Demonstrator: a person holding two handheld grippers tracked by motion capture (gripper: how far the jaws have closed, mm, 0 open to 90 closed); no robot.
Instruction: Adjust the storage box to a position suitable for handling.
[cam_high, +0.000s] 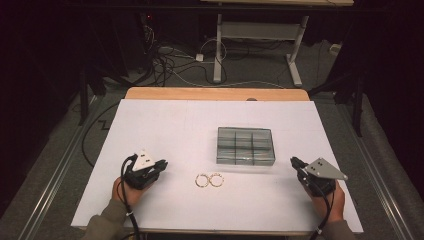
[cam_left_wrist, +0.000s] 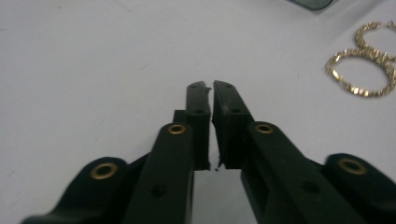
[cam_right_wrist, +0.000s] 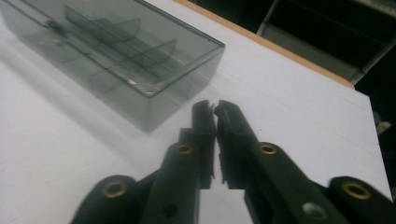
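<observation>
Beside left tool (cam_left_wrist: 211, 86) — gold rings (cam_left_wrist: 364, 70), close-up

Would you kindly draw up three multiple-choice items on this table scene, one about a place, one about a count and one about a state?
1. Where do the gold rings lie?
A. inside the box
B. on the white sheet, nearer the person than the box
C. between a gripper's jaws

2. How many gold rings are there?
A. one
B. two
C. four

3. How do the jaws of the left gripper stand?
A. shut on nothing
C. wide open
B. shut on a ring

Answers: 1 B, the high view shows them on the white sheet, short of the grey divided box. 2 B, two hoops lie side by side. 3 A, the tips meet with nothing between them.
</observation>
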